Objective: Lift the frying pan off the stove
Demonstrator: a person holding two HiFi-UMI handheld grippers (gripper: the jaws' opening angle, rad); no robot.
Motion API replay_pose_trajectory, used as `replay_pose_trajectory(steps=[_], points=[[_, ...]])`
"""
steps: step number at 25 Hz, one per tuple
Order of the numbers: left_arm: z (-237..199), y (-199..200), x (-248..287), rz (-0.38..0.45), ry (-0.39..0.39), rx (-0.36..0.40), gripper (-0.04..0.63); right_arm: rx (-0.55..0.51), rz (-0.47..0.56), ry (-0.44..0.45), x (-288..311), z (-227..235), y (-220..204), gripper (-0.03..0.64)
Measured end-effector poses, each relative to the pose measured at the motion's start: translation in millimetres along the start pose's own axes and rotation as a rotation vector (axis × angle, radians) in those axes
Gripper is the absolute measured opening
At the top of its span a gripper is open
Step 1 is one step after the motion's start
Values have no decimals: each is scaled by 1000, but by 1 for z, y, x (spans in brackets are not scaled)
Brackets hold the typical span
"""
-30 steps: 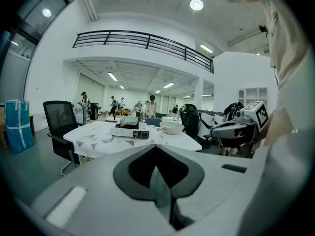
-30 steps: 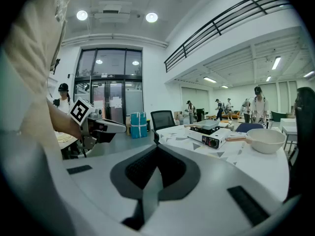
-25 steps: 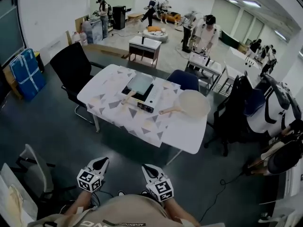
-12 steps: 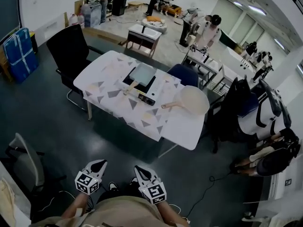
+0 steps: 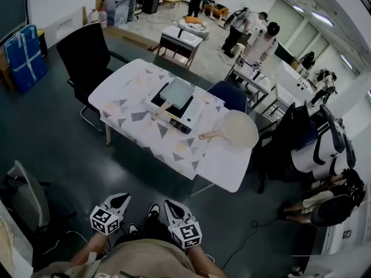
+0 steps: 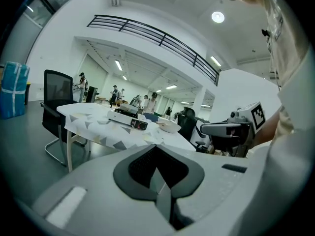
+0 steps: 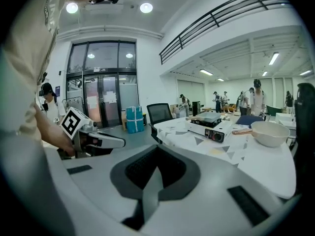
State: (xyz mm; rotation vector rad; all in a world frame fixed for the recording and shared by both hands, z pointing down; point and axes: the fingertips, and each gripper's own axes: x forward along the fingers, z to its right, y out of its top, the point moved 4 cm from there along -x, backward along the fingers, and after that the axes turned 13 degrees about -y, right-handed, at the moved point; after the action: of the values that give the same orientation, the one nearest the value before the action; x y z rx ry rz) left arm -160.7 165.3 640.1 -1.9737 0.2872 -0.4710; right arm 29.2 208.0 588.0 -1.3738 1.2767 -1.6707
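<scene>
**Walking in, both jaws closed on nothing**

Against a second ago, the bench [image 5: 127,94] sits slightly larger in the middle of the head view, and a shoe [image 5: 153,210] now shows between my grippers at the bottom edge. I take that to mean I am stepping toward the bench. Nothing on it has moved. The reach has not begun: bare floor lies between me and the bench, and the pan is well apart from both grippers.

The stove [image 5: 194,112] is a flat white box near the middle of the bench, with a dark control panel on the side facing me. The frying pan [image 5: 177,91] rests squarely on top of it, toward the upper centre of the frame. It is square, shallow and pale grey. Its wooden handle [image 5: 159,112] sticks out over the stove's lower-left edge, which looks to me like the natural place to grip. A round cream pan [image 5: 240,129] lies on the bench to the right of the stove and is not the one I want.

My left gripper [image 5: 120,199] and right gripper [image 5: 171,205] hang low at the bottom of the frame. Each has its jaws pressed together and holds nothing.
</scene>
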Motion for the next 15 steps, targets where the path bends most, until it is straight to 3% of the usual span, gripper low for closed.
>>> replay_pose_trajectory(steps=[8, 12, 15], points=[[-40, 33, 38, -39, 53, 43, -1, -23, 48, 93, 65, 24, 19, -5], [-50, 59, 59, -26, 90, 66, -1, -161, 37, 176, 94, 39, 23, -5], [-57, 71, 71, -17, 122, 65, 0, -189, 55, 254, 117, 51, 33, -5]])
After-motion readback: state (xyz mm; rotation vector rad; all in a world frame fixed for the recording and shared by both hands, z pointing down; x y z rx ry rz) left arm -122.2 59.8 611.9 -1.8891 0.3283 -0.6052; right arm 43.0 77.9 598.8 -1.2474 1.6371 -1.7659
